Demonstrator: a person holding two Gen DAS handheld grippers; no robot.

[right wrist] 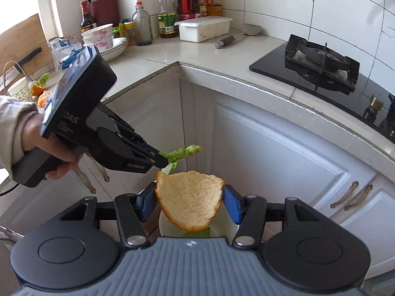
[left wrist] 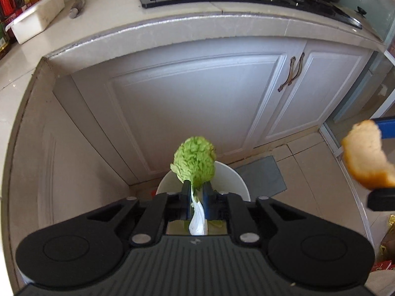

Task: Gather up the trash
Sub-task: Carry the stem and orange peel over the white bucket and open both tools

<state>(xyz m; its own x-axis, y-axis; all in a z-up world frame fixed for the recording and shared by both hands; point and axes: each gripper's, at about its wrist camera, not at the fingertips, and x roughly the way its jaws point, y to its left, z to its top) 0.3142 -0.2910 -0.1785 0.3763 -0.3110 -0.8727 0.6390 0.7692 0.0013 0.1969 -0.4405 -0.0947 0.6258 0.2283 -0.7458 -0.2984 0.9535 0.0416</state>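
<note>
Left claw (left wrist: 197,192) clamped on lettuce leaf (left wrist: 195,161) by its pale stalk, directly above white bin (left wrist: 234,175); light, limp, easily torn, best pinched at that firmer stalk. Right claw (right wrist: 190,203) closed on orange peel (right wrist: 190,199), also over white bin; light, curved, fairly stiff, likely slippery outside, so gripped across its edges.

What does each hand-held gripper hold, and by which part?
The left hand-held gripper pinches a lettuce leaf by its pale stalk. The right hand-held gripper clamps an orange peel by its two side edges.
</note>
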